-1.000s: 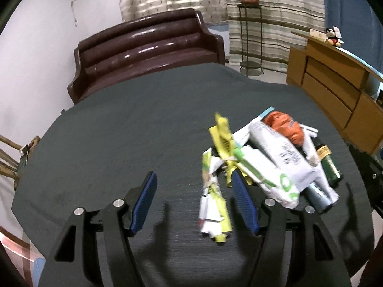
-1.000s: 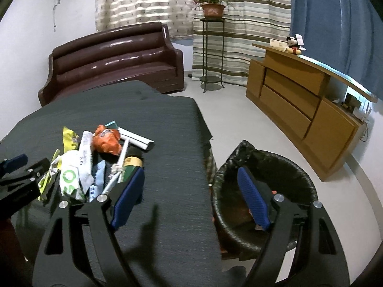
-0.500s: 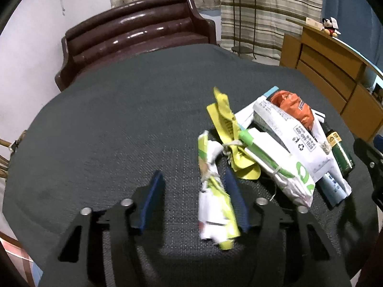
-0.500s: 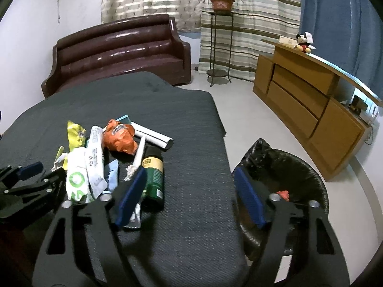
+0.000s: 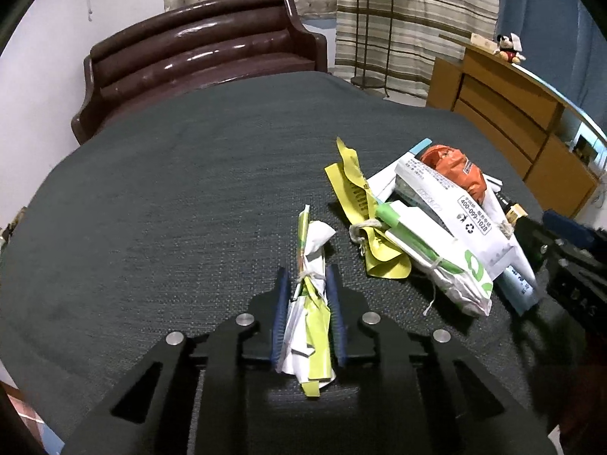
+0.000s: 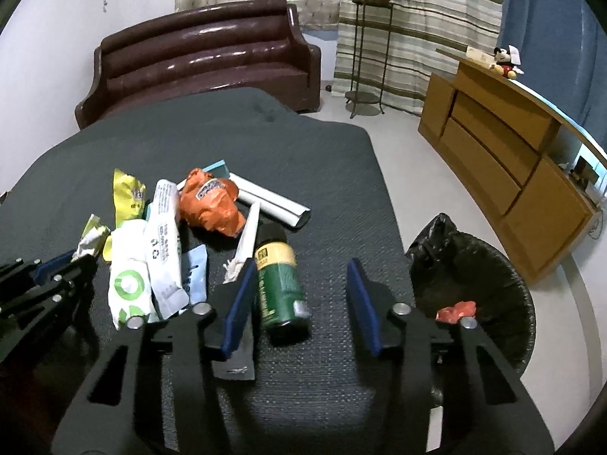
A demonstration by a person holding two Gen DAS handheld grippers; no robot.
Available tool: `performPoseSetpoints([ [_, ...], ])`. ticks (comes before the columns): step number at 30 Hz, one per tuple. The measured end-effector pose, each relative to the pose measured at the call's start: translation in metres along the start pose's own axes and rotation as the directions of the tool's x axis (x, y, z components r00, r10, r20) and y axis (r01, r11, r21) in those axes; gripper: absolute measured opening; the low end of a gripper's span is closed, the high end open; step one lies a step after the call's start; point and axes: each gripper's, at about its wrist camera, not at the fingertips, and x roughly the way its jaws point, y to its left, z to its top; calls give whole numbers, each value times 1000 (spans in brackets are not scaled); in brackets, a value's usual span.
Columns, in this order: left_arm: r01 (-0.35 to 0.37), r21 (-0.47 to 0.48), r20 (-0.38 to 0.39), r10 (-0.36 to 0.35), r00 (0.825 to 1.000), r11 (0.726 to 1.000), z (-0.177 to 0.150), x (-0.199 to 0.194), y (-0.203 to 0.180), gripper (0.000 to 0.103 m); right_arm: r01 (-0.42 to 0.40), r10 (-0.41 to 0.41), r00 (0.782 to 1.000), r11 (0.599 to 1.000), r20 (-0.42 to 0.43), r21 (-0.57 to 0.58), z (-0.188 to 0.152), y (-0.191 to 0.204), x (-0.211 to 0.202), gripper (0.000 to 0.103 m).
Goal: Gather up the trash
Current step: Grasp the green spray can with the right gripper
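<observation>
My left gripper (image 5: 307, 276) is shut on a white and green tied wrapper (image 5: 309, 311) on the dark table (image 5: 170, 208). It also shows in the right wrist view (image 6: 57, 265). To its right lies a trash pile: a yellow wrapper (image 5: 356, 197), white and green packets (image 5: 444, 261), an orange wrapper (image 5: 455, 170). My right gripper (image 6: 301, 273) is open above the table, with a green can (image 6: 279, 284) lying between its fingers. A bin with a black bag (image 6: 474, 288) stands on the floor right of the table.
A brown sofa (image 6: 205, 60) stands behind the table. A wooden sideboard (image 6: 504, 159) is at the right, a plant stand (image 6: 368, 53) at the back. A white tube (image 6: 273, 204) lies behind the can.
My left gripper moved onto the white and green wrapper and shut on it. My right gripper swung left from over the bin to the can.
</observation>
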Motion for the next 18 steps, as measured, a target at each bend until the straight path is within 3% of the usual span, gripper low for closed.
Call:
performPoseSetpoints([
  [5, 21, -10, 3, -21, 1000, 1000, 0, 0, 6, 20, -18, 18, 1000, 1000, -21, -5, -1, 2, 4, 23],
  [18, -21, -4, 34, 21, 999, 1000, -5, -8, 4, 19, -9, 9, 1000, 1000, 28, 13, -5, -8, -7, 23],
])
